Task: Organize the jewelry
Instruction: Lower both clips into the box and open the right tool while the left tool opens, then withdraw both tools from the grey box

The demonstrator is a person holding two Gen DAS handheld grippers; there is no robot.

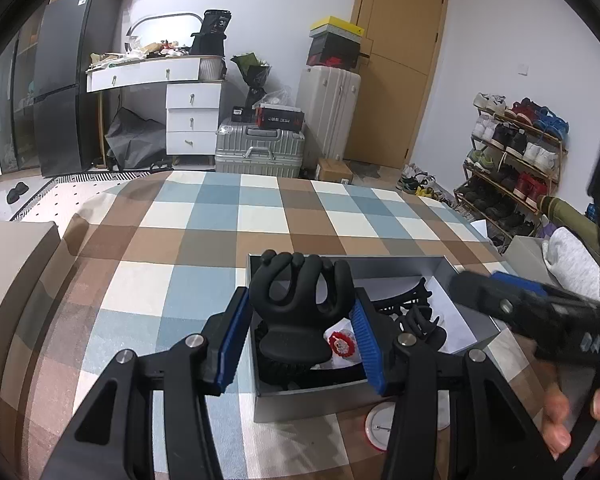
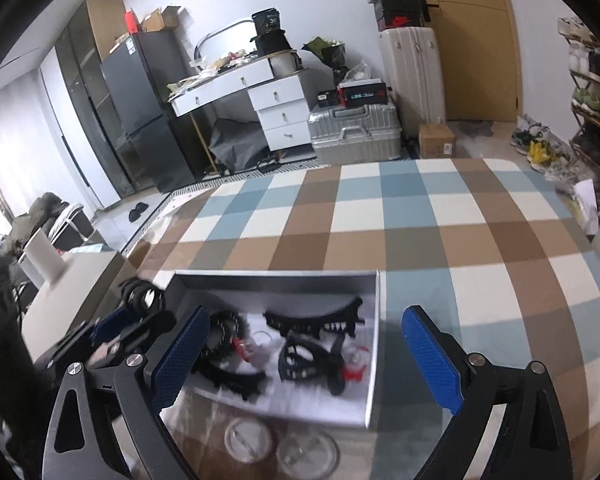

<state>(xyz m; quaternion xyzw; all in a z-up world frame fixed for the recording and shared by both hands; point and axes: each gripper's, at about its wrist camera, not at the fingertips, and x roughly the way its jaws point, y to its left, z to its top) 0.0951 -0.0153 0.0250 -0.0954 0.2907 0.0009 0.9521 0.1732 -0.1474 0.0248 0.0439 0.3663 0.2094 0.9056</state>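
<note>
My left gripper point(image 1: 300, 316) is shut on a black claw hair clip point(image 1: 296, 292), its blue pads pressing both sides, just above the near left part of an open grey box point(image 1: 380, 264). Inside the box point(image 2: 276, 284) lie several black hair clips point(image 2: 316, 320) and a red-and-white badge point(image 2: 354, 368). My right gripper point(image 2: 304, 344) hangs open over the box's near right side, with nothing between its pads. The right wrist view also has the left gripper point(image 2: 112, 328) at the left, carrying the clip point(image 2: 140, 296). A hand point(image 1: 560, 420) holds the right gripper's handle.
Two round pin badges point(image 2: 248, 440) point(image 2: 308, 454) lie on the checked tablecloth point(image 1: 260, 216) in front of the box. A beige box point(image 1: 12, 256) sits at the table's left edge. Suitcases, drawers and a shoe rack stand beyond the far edge.
</note>
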